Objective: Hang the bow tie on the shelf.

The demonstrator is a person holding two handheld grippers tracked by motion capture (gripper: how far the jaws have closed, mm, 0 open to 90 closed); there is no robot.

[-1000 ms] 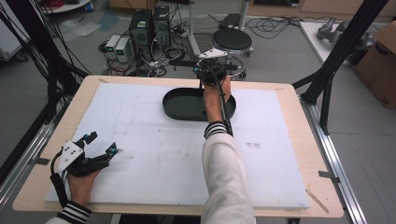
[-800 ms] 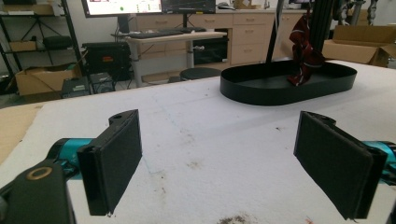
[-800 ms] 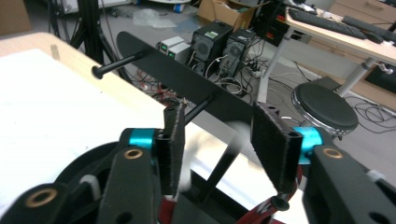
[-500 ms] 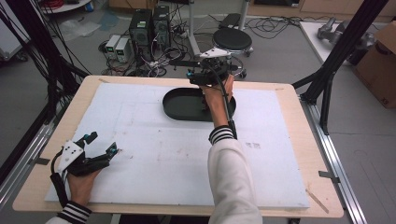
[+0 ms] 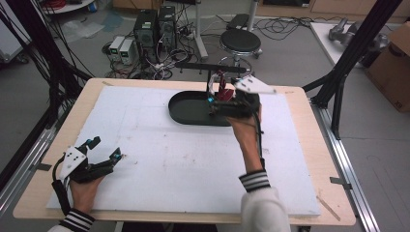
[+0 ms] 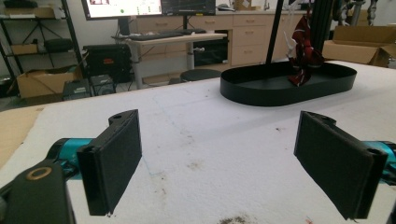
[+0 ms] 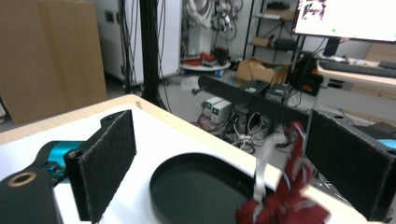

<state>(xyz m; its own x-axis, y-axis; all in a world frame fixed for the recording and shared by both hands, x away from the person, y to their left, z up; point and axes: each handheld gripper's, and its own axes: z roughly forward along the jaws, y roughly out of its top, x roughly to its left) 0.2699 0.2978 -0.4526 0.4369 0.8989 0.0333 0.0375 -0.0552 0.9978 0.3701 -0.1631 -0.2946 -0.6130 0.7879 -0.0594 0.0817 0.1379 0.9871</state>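
Left gripper [image 5: 104, 150] rests near the counter's [image 5: 309, 159] front left corner, jaws spread wide, nothing between them; white mat ahead of it lies bare up to the tray.

Right gripper [image 5: 212, 99] hangs over the black oval tray [image 5: 186, 108], jaws having just been opening, now wide. In the right gripper view the red-and-white object [image 7: 285, 200] sits low between the jaws, apart from both pads [image 7: 107, 158], blurred and cut off by the frame's bottom edge; its shape cannot be made out. In the left gripper view it [image 6: 303, 51] stands upright inside the tray's [image 6: 261, 93] right part.

Far counter edge lies just behind the tray.
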